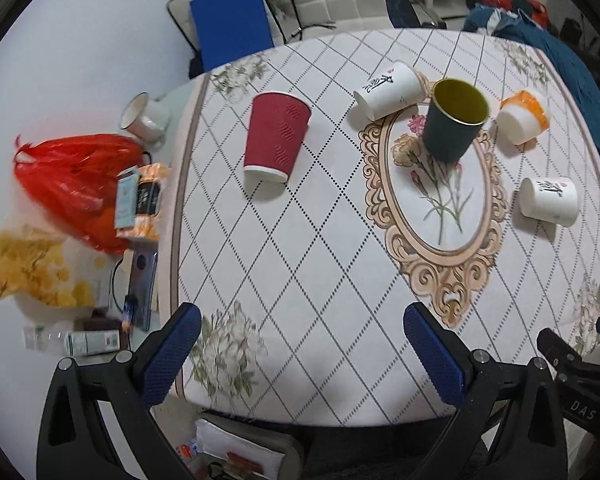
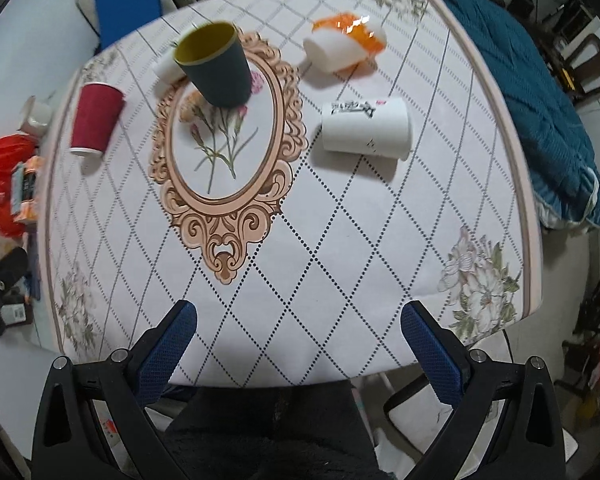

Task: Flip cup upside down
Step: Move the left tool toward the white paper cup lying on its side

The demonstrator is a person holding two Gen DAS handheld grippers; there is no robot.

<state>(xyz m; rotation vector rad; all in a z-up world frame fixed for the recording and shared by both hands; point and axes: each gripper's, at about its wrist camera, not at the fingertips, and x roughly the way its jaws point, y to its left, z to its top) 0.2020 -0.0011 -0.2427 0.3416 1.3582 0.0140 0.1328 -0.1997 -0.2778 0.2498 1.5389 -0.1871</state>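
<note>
Left wrist view shows the dark green cup (image 1: 456,122) standing upright, mouth up with a yellow inside, on the upper part of the oval floral medallion (image 1: 440,200) printed on the tabletop (image 1: 300,240). In the right wrist view the same dark green cup (image 2: 216,66) sits at the top of the medallion (image 2: 224,152), well ahead of the right tool (image 2: 298,344) and a little to its left. The right tool is spread wide with nothing between its blue pads (image 2: 432,356), hanging over the near edge of the tabletop (image 2: 340,272). The left tool (image 1: 302,350) is likewise wide open and empty, its blue pads (image 1: 172,356) above the near edge, with the cup far ahead and to its right.

Around the medallion lie other cups. Just beyond its upper left rim a white paper cup with black writing (image 1: 390,90) lies on its side, close beside the green cup. Off the medallion's upper right an orange and white cup (image 1: 524,116) lies tipped over. Right of the medallion a second white cup with writing (image 1: 550,202) lies on its side. Well left of the medallion a red ribbed cup (image 1: 276,136) stands mouth down.

Farther left of the medallion, off the tabletop, are a white mug (image 1: 144,118) and a red plastic bag (image 1: 68,176).
</note>
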